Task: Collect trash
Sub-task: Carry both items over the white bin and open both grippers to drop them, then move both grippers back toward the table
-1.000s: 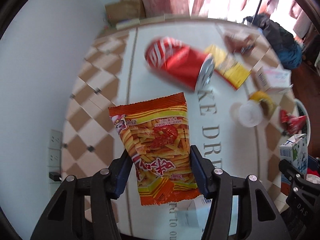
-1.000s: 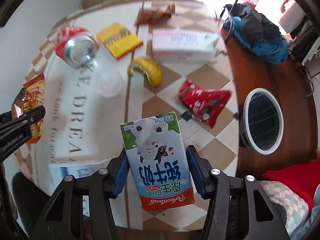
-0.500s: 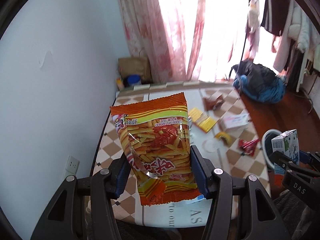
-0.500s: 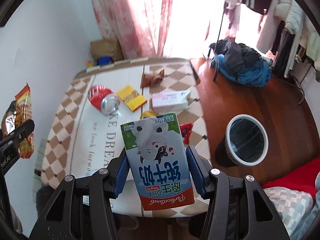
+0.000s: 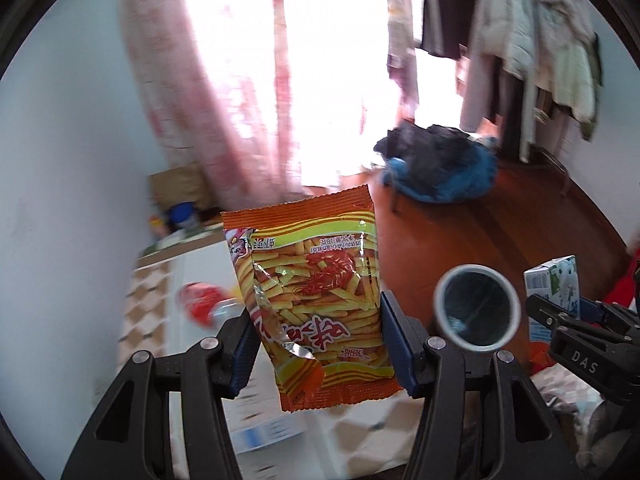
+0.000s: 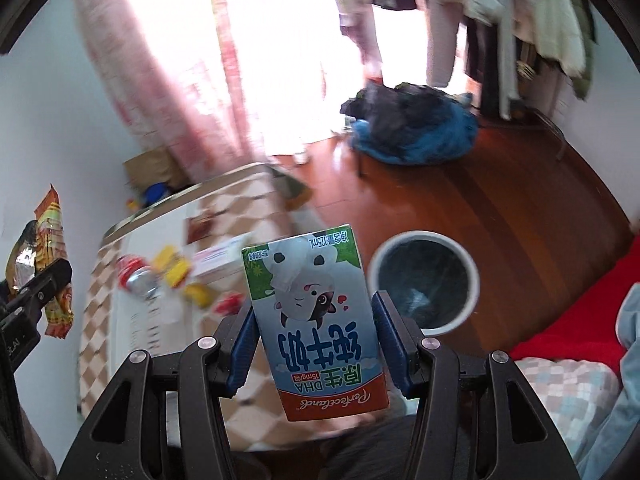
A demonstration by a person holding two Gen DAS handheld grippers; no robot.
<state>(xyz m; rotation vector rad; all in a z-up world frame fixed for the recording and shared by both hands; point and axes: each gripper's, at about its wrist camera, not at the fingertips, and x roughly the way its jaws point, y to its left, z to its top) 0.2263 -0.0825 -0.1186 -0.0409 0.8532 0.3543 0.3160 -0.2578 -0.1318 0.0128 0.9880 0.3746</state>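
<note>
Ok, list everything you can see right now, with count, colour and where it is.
snack bag: one, orange and yellow, held in left gripper
milk carton: one, white, green and red, held in right gripper
waste bin: one, white rim with dark liner, on wooden floor
soda can: one, red, lying on checkered table
other litter: several blurred pieces, yellow and red, on table
clothes pile: one, blue and black, on floor
left gripper: black, blue pads
right gripper: black, blue pads

Litter-strewn table (image 6: pixel 100 320); bin (image 6: pixel 424 280) on floor (image 6: pixel 520 216)
</note>
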